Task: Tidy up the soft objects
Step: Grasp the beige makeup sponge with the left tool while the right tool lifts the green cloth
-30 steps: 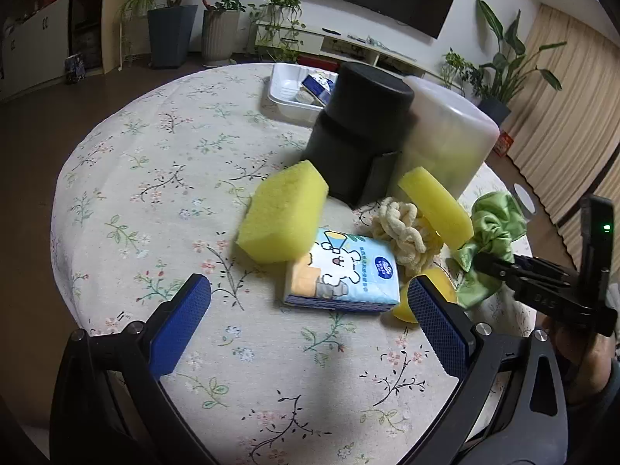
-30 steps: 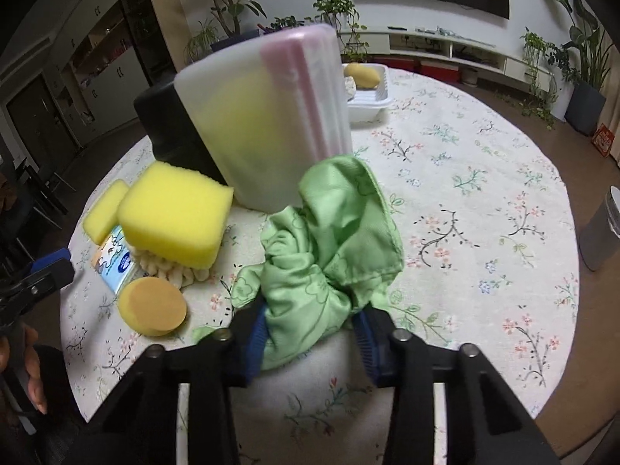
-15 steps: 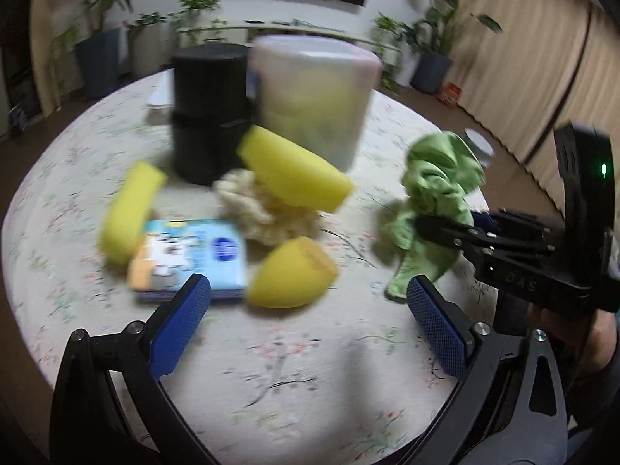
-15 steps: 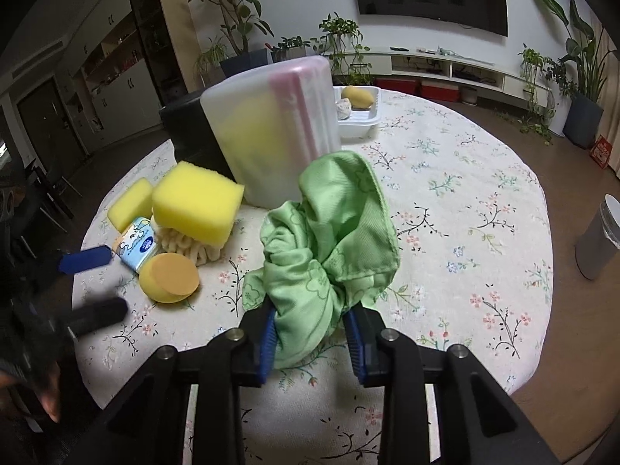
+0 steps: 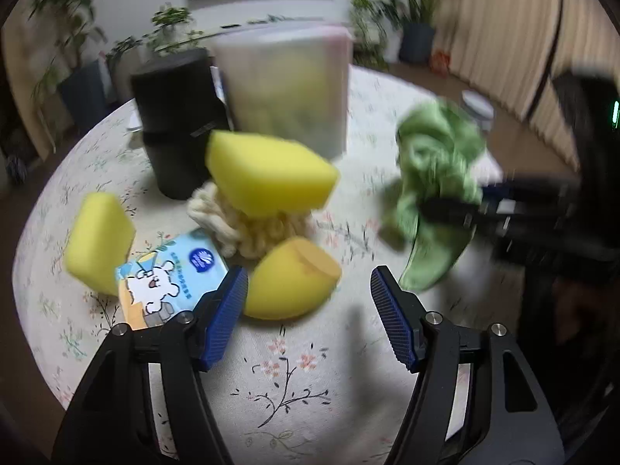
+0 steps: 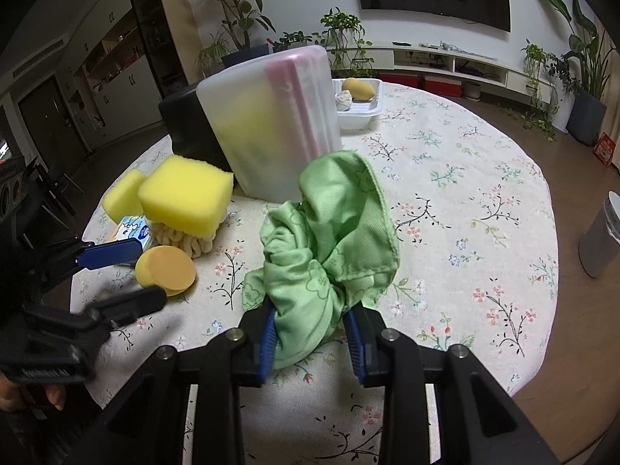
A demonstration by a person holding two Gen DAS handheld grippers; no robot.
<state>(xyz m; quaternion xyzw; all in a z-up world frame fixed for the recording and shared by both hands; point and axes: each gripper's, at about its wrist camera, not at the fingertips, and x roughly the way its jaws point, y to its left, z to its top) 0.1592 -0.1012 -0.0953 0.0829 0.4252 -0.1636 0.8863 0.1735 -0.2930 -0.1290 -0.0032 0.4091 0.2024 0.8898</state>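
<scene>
On a floral tabletop (image 6: 445, 201), the right hand-held gripper (image 6: 312, 335) is clamped on a green cloth (image 6: 333, 240). The left hand-held gripper (image 5: 308, 302), jaws just closing and still apart with nothing between, nears a round sponge (image 5: 290, 279); a skewed pinch could squirt it away.
</scene>
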